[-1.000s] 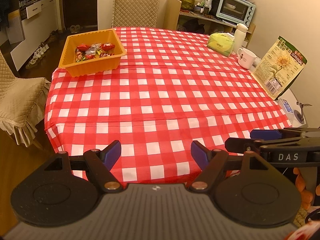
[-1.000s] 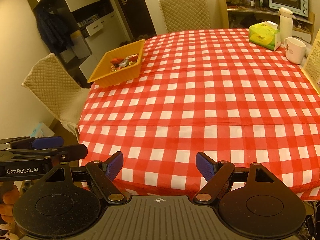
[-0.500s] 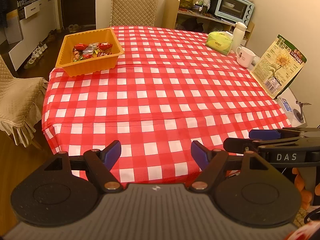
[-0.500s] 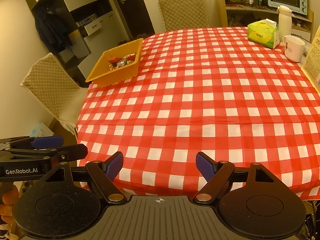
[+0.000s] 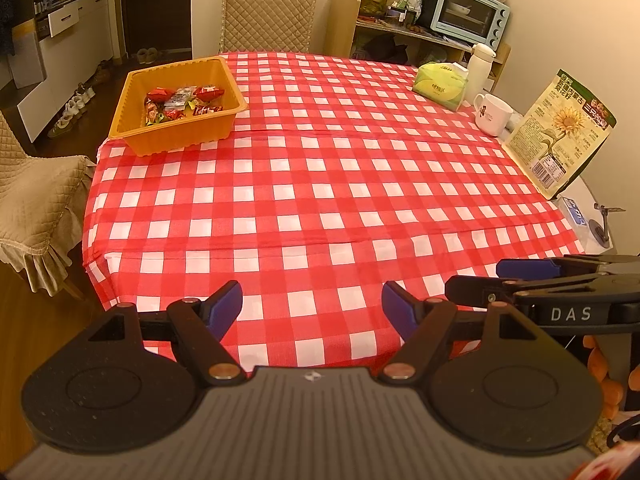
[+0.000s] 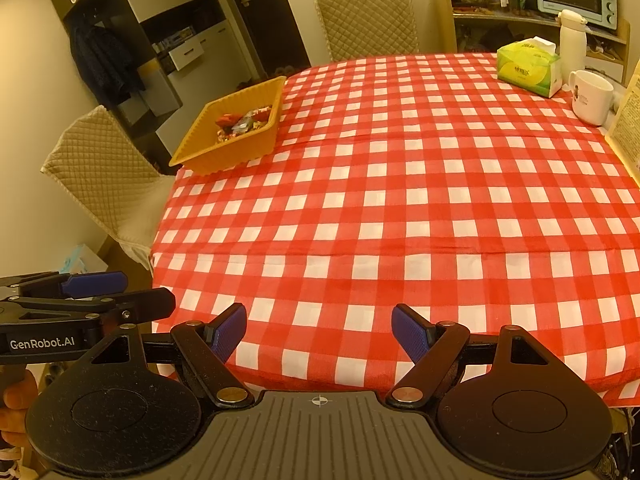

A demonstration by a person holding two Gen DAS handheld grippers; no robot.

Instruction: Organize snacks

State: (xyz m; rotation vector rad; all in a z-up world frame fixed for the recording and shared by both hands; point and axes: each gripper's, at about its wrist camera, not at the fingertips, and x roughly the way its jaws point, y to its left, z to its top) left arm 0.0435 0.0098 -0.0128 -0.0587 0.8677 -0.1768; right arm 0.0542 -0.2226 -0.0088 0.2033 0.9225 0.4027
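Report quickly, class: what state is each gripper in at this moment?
Left gripper: open, holding nothing, at the near table edge.
Right gripper: open, holding nothing, beside it.

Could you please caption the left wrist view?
Open left hand-held gripper at the table edge, orange tray of snacks far left.

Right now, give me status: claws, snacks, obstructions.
Left claw open, empty, at near table edge. Right claw open, empty, alongside. Snacks in orange tray, far-left corner. Checkered cloth between, nothing on it in the path.
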